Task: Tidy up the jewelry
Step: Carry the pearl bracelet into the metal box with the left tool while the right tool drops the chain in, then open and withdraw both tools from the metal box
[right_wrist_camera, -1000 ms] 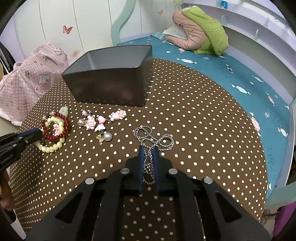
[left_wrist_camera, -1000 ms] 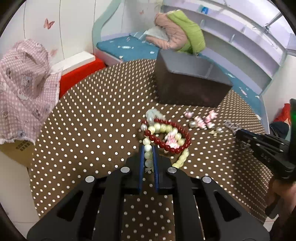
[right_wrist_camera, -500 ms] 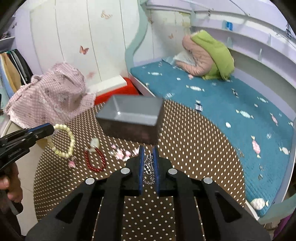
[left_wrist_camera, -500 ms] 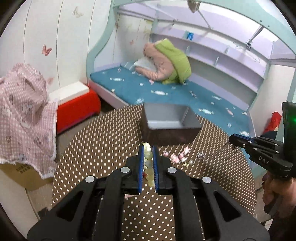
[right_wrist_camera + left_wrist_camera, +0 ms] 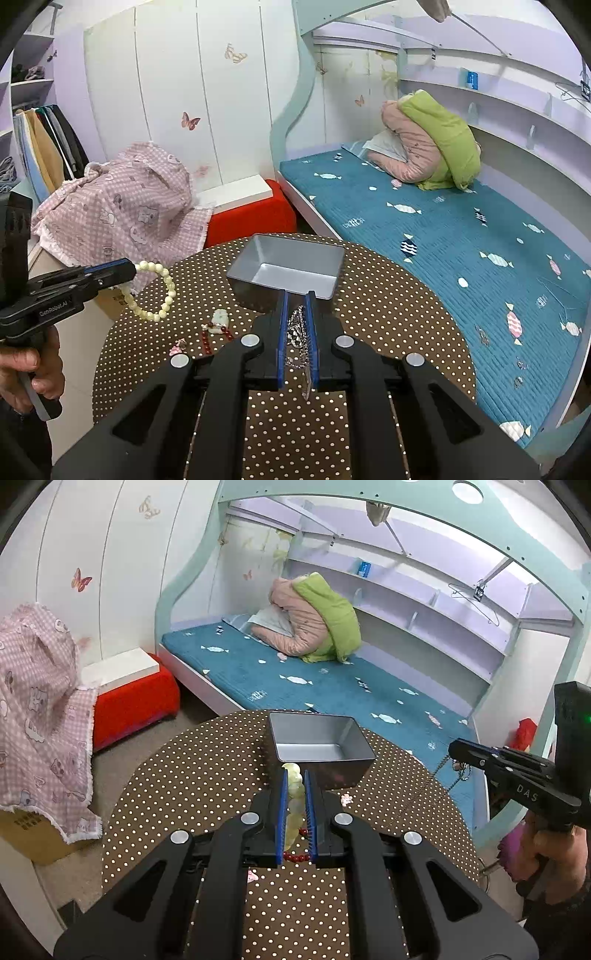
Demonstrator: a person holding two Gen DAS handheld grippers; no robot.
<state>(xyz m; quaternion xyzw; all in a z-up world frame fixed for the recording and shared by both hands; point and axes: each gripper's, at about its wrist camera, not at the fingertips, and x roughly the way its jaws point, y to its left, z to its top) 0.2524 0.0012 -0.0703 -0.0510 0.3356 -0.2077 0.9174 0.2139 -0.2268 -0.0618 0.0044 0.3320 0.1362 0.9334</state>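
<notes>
1. The step in hand looked to be carrying two pieces to the grey tin box (image 5: 284, 267), which stood open and empty on the dotted round table (image 5: 388, 314). It would best be done by bringing each piece directly above the opening before letting go, one gripper at a time, so the hanging loops would not tangle.
2. The left gripper (image 5: 294, 775) was clamped on the pale bead bracelet (image 5: 159, 291), which hung free in a loop, left of the box and above the table edge.
3. The right gripper (image 5: 296, 295) was clenched on the silver chain necklace (image 5: 297, 332); in the left view its chain trailed down to the right of the box.
4. Both grippers were held high, level, pointing towards the box, well apart on either side of it.
5. A red bead bracelet (image 5: 214, 338) with a pale pendant and small pink charms (image 5: 180, 344) lay on the table in front of the box, to its left.
</notes>
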